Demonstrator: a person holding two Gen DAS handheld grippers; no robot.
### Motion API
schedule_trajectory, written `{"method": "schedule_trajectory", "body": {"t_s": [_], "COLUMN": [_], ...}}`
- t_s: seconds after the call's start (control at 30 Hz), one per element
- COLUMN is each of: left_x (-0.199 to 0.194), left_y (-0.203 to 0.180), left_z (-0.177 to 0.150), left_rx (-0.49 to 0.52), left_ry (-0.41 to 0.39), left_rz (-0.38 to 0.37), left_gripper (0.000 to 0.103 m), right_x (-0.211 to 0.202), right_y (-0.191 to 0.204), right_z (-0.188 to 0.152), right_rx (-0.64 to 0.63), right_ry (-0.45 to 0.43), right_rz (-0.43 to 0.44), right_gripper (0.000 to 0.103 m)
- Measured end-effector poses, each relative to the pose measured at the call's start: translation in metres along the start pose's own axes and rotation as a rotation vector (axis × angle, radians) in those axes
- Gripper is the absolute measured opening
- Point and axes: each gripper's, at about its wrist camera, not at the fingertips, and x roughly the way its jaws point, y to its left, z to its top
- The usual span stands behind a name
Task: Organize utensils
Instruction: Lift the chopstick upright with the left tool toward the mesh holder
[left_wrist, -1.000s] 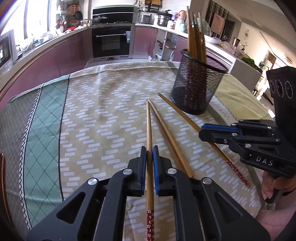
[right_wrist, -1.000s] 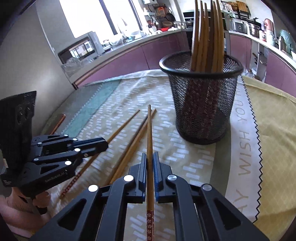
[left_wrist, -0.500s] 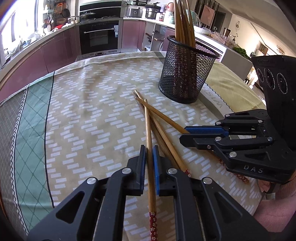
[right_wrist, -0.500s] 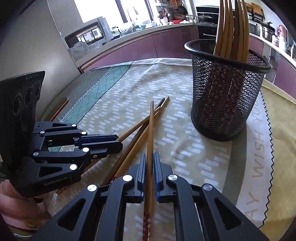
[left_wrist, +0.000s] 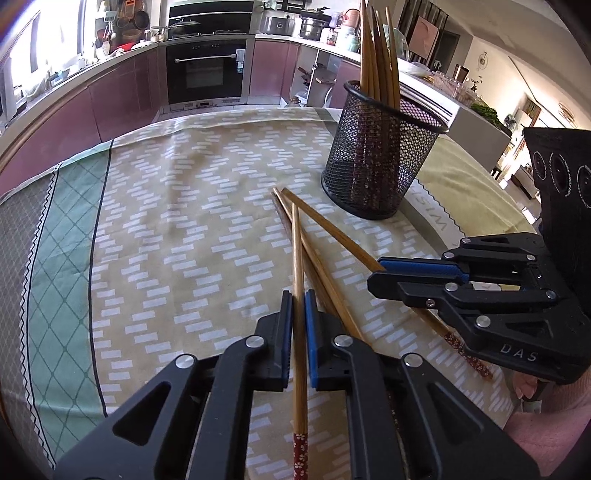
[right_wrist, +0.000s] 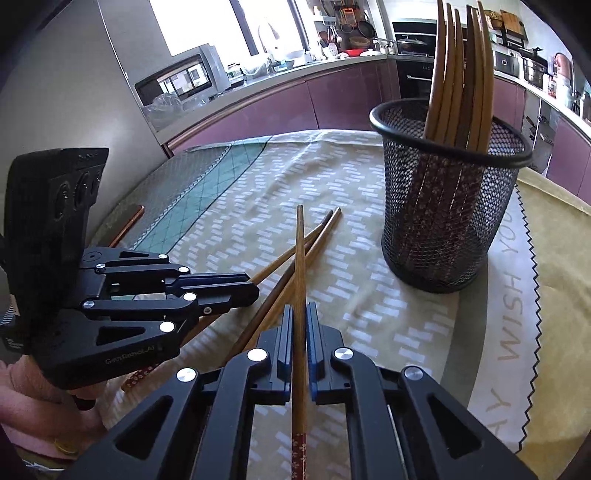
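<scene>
**Gripper pair, each pinching one chopstick**

Left gripper (left_wrist: 298, 314) is pressed onto a wooden chopstick (left_wrist: 297, 258). Right gripper (right_wrist: 300, 321) pinches another chopstick (right_wrist: 300, 258) in the same way. Two loose chopsticks (right_wrist: 314, 240) lie crossed on the patterned surface (left_wrist: 184, 221), near the black mesh holder (right_wrist: 447, 206), where more chopsticks stand upright.

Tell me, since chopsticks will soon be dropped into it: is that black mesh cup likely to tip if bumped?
Probably yes. The mesh cup looks light, being open wire, and stands taller than its base is wide. The chopsticks in it lean to one side and rise well above the rim, which likely raises its balance point. It would probably slide on the tablecloth first.
</scene>
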Motion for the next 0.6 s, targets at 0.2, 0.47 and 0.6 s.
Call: {"method": "schedule_trajectory", "body": {"t_s": [0.2,0.47,0.6], "left_x": [-0.009,-0.029,-0.042], "left_y": [-0.003,-0.007,-0.006], "left_z": [0.002,0.009,0.013], "left_rx": [0.009,0.010,0.003], "left_ry": [-0.023,-0.075,-0.102], "left_rz": [-0.002,-0.030,-0.061], "left_gripper": [0.008,0.008,0.008], "right_x": [-0.014,-0.037,-0.050], "right_y": [0.000,-0.004,-0.007], "right_z": [0.002,0.002,0.004], "right_rx": [0.003,0.006,0.016], "right_ry": [-0.039,-0.092,-0.126], "right_rz": [0.009,0.021,0.028], "right_gripper": [0.006,0.006,0.006]}}
